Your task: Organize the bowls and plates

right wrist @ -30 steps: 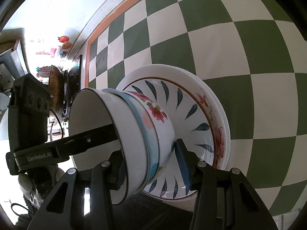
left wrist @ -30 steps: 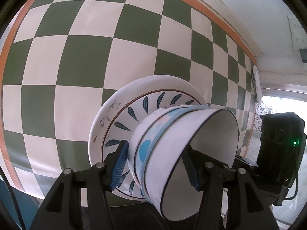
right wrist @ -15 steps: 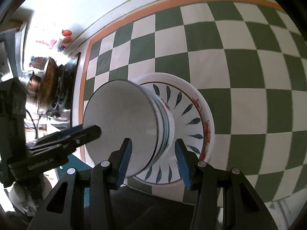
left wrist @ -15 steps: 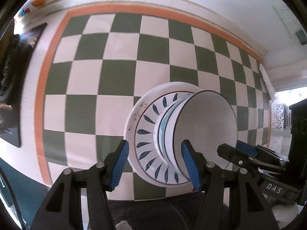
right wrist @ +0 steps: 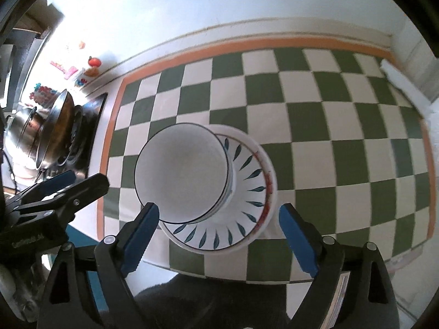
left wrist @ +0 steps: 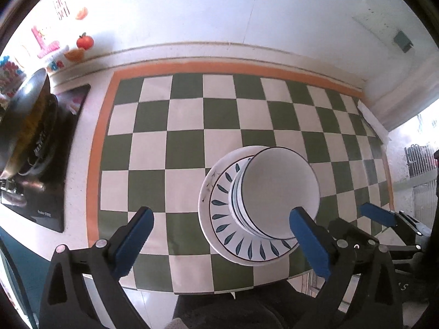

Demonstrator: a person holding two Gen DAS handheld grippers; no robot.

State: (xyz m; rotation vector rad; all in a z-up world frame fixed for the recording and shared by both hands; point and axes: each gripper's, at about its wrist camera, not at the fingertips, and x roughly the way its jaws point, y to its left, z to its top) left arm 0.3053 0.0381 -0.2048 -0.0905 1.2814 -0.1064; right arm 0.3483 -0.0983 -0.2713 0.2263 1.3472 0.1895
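Both claws, left (left wrist: 219,242) and right (right wrist: 219,234), gape empty above stacked bowls (right wrist: 182,172); pans (right wrist: 55,126), perhaps, leftward.

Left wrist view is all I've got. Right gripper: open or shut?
Observer: Open. The right gripper has its jaws wide and grips nothing.
Operator: Bottom plate, any pattern on the rim I can't see?
Observer: Red flowers, on the side away from the bowl.
Operator: Anything behind the pan?
Observer: A steel pot sits behind it.
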